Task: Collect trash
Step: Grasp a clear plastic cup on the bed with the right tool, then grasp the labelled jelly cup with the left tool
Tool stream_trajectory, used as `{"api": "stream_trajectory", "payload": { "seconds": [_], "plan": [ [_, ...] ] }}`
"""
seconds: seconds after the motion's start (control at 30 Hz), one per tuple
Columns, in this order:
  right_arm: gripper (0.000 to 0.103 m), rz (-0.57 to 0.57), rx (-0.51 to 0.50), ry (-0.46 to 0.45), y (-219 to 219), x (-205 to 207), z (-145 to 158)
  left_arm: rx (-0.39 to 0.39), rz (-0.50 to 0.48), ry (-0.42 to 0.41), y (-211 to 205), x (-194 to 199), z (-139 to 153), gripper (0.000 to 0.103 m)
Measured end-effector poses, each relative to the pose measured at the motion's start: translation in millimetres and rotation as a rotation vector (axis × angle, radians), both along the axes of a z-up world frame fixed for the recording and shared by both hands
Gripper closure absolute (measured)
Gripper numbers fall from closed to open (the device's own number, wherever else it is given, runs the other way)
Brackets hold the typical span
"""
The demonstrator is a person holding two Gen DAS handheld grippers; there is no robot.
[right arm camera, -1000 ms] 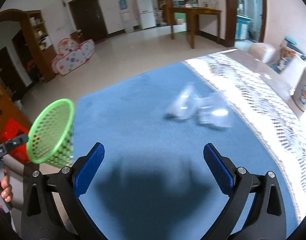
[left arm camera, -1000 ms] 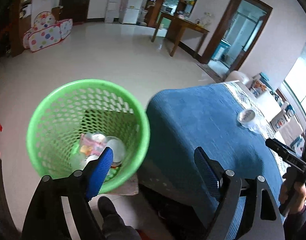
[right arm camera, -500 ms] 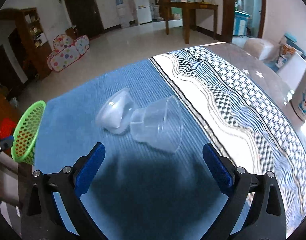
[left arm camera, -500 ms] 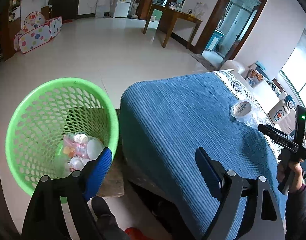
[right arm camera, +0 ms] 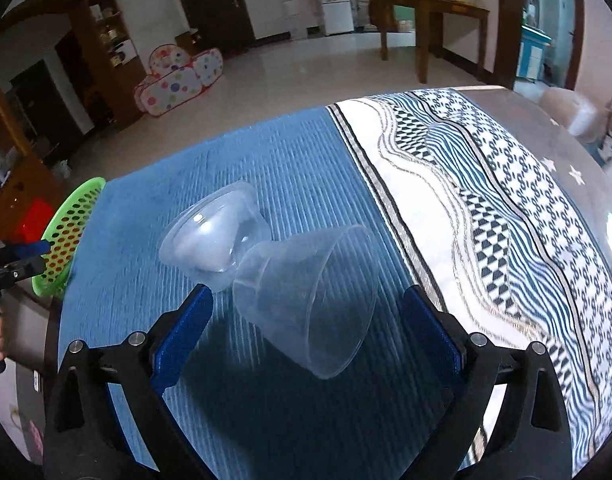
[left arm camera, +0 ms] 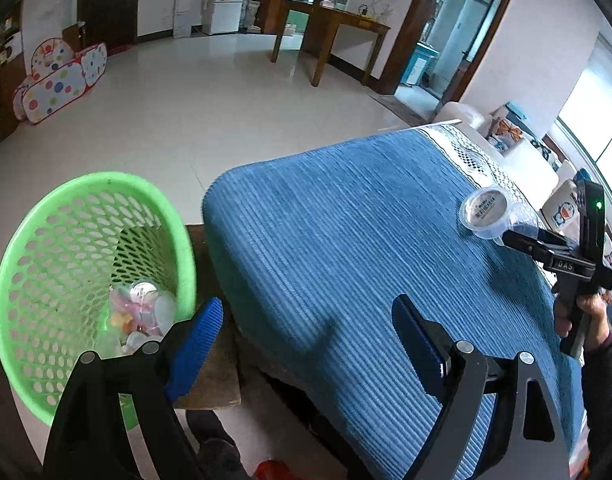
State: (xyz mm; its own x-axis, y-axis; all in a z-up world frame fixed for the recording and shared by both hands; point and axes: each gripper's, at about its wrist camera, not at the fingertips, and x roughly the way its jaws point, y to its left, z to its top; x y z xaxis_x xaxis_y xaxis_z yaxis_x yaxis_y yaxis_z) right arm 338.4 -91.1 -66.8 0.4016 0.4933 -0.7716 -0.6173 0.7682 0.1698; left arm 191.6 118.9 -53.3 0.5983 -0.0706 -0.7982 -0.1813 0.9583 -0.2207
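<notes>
Blue ribbed cloth point(right arm camera: 290, 168) bears two clear cups point(right arm camera: 306, 296); both grippers gape wide, holding nothing.

The right claw point(right arm camera: 307, 320), jaws spread wide, flanks a clear plastic cup point(right arm camera: 309, 300) lying tipped on the blue cloth point(right arm camera: 266, 168), touching a 2nd cup point(right arm camera: 214, 236).

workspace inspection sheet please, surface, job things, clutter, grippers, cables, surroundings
surface: blue ribbed cloth with a patterned white band on the right.
job's things: two clear plastic cups on their sides, the nearer cup and the farther cup, touching base to base; green mesh basket beside the cloth, already holding trash.
clutter: nothing seen.
grippers: left gripper open, empty, near the basket; right gripper open, fingers either side of the nearer cup.
cables: nothing seen.
surroundings: tiled floor, polka-dot play tent, wooden table, fridge.
</notes>
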Motion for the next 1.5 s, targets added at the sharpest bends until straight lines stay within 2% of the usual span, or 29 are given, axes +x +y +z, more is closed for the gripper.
{"api": "stream_trajectory", "payload": {
  "seconds": [0.13,0.27,0.33,0.37,0.4,0.77,1.07,1.13,1.5],
  "plan": [
    [0.009,0.018,0.011,0.011,3,5,-2,-0.004,-0.032,-0.002,-9,9,1,0.02],
    [0.017,0.023,0.002,0.007,4,5,-5,-0.003,-0.068,-0.003,-20,19,1,0.02],
    [0.024,0.025,0.011,0.009,2,5,-4,-0.006,-0.081,-0.004,-24,22,1,0.02],
    [0.032,0.022,0.018,0.012,1,4,-3,-0.006,-0.087,-0.006,-27,25,2,0.02],
    [0.033,0.019,0.027,0.019,-2,4,-2,-0.006,-0.096,-0.01,-30,28,2,0.02],
    [0.033,-0.022,0.045,-0.016,-31,-27,17,0.021,-0.272,-0.048,-99,71,11,0.02],
    [0.033,-0.072,0.051,-0.049,-63,-48,30,-0.013,-0.414,-0.009,-154,107,2,0.018],
    [0.033,-0.086,0.048,-0.049,-72,-50,30,0.003,-0.428,-0.003,-163,111,-1,0.015],
    [0.033,-0.127,0.049,-0.046,-98,-58,30,0.07,-0.484,0.003,-196,142,-15,0.013]
  ]
}}
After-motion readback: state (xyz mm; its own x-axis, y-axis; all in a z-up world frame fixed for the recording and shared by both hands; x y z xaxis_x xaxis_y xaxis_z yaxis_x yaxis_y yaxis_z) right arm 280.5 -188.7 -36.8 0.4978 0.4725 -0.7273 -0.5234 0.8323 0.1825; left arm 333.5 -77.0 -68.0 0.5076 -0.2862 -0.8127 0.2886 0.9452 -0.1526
